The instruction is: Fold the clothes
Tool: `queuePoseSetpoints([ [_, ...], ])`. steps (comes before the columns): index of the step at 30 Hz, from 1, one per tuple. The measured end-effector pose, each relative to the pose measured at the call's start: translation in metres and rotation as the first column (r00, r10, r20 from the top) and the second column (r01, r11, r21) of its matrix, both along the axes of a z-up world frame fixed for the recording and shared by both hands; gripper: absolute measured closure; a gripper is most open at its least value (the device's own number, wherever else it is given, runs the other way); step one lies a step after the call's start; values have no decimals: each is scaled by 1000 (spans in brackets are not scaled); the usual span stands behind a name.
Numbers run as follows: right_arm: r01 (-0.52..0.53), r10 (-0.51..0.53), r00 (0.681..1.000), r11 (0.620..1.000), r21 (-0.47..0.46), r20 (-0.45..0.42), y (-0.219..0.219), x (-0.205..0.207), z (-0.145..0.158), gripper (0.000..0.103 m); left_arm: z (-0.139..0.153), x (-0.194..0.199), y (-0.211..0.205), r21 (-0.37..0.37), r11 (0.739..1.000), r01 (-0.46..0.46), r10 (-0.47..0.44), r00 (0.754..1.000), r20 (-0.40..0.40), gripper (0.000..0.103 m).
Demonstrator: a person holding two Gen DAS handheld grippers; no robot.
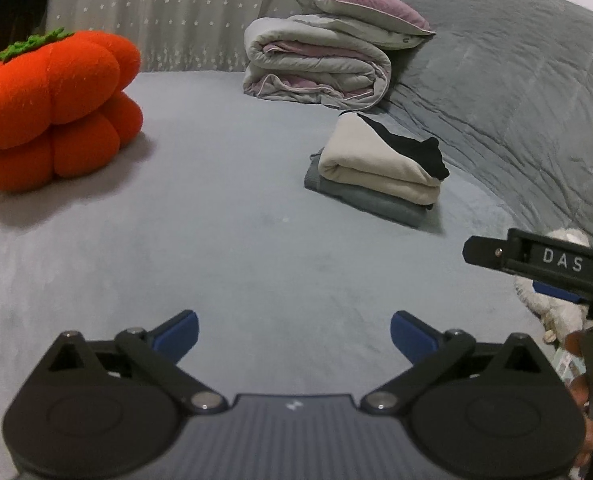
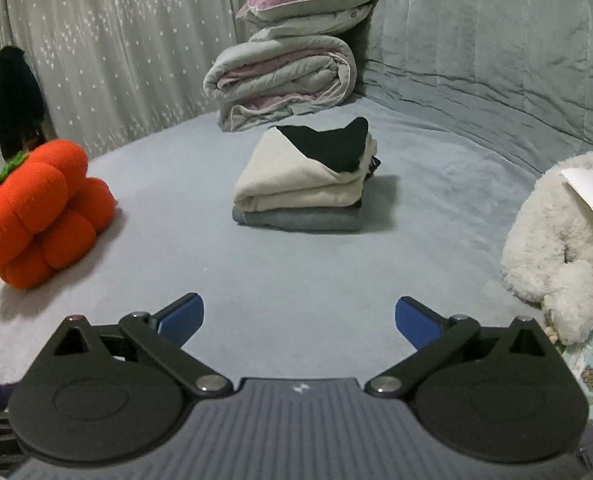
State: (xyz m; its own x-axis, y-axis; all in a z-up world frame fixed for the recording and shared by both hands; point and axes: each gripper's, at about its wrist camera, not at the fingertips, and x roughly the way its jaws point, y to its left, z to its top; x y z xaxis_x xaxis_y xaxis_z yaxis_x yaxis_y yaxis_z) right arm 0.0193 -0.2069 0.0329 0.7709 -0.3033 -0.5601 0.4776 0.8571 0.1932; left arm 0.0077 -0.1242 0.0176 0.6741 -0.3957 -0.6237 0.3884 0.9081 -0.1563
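A pile of folded clothes (image 1: 376,172) (image 2: 304,184) rests on the grey bed: a grey piece at the bottom, a cream one above it, a black one on top. My left gripper (image 1: 294,334) hovers over bare sheet well short of the pile, jaws spread wide with nothing between the blue pads. My right gripper (image 2: 299,320) is likewise open and empty, with the pile straight ahead of it. In the left wrist view a black finger of the right gripper (image 1: 536,260) reaches in at the right edge.
An orange pumpkin plush (image 1: 52,108) (image 2: 36,216) sits at the left. A rolled duvet with pillows (image 1: 320,64) (image 2: 288,76) lies at the back. A white plush toy (image 2: 564,240) lies at the right, a grey padded headboard (image 2: 496,60) behind it.
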Motion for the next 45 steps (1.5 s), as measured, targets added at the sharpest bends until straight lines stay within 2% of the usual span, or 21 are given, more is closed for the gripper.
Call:
queuePoseSetpoints([
  [9,14,-15,1000,1000,-23,-14,2,-2,-2,0,3,-4,-1,-32,999,-2,3,999,46,1],
  [20,7,-8,999,1000,-29,-44,7,0,-6,0,-1,-5,-5,-11,1000,12,-11,999,31,1],
  [45,-2,0,998,1000,-23,-70,6,2,-9,0,-3,-4,-4,-23,1000,4,-4,1000,28,1],
])
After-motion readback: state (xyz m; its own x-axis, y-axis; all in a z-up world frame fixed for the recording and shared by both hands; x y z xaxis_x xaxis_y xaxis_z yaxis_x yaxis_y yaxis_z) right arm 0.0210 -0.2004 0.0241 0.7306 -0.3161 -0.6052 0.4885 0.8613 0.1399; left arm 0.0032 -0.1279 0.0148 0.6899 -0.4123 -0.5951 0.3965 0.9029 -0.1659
